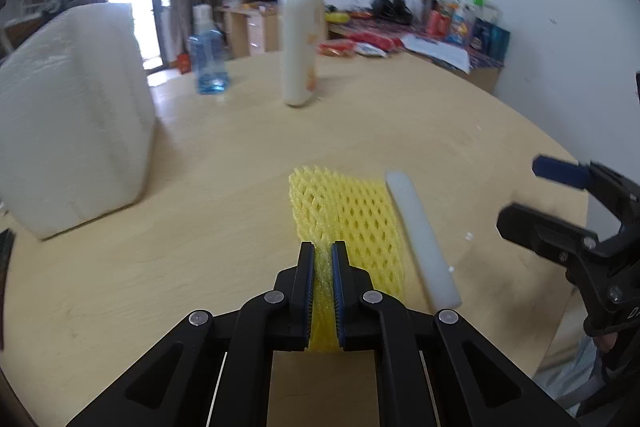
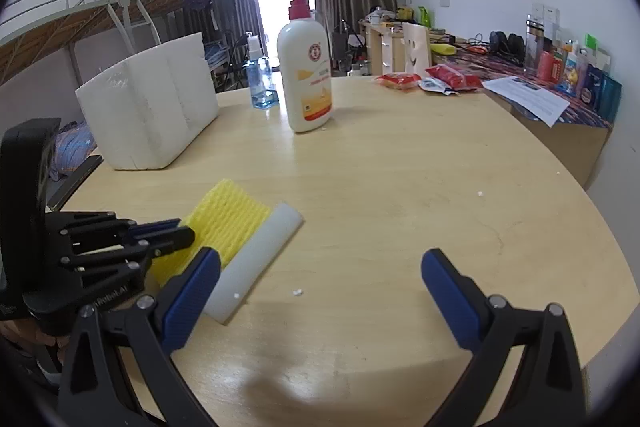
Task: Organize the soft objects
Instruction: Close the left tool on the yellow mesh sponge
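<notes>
While pinched, yellow foam net (image 1: 344, 215) inside left hand-held gripper (image 1: 322, 255).

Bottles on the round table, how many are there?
2. The white pump bottle with the red pump stands near the table's middle-back; the small clear blue bottle stands just left of it, beside the white foam box. None seem hidden.

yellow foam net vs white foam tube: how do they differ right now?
The yellow foam net is flat, open mesh; the white foam tube is smooth and solid-looking. The left gripper is shut on the net; the tube lies free beside it, near the open right gripper. Both rest on the table.
</notes>
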`<state>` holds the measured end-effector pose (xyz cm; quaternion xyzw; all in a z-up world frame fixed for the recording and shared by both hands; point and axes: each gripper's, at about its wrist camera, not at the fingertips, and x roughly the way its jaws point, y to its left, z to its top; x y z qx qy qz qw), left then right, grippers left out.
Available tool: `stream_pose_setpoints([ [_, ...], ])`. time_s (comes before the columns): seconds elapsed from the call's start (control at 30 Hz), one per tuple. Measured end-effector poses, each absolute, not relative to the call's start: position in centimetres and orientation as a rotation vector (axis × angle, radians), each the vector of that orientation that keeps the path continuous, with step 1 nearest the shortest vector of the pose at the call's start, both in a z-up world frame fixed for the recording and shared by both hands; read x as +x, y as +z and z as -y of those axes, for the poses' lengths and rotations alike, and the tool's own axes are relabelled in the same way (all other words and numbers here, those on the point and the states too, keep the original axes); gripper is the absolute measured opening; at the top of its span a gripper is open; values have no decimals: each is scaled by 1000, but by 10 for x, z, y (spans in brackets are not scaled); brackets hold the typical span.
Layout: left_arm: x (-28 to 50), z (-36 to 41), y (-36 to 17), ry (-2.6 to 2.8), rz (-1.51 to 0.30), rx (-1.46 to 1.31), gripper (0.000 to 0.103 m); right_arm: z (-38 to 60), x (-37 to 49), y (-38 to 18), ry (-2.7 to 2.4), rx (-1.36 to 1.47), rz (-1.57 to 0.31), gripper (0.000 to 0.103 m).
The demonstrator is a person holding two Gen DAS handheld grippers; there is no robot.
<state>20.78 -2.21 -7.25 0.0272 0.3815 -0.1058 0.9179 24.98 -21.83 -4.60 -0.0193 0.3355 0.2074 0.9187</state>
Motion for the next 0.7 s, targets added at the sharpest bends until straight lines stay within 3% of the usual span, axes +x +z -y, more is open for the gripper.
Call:
stream_pose_setpoints([
  [0.7,195,-16,-73,-88,-756,23,9,170,266,-61,461,-67,-795,102],
])
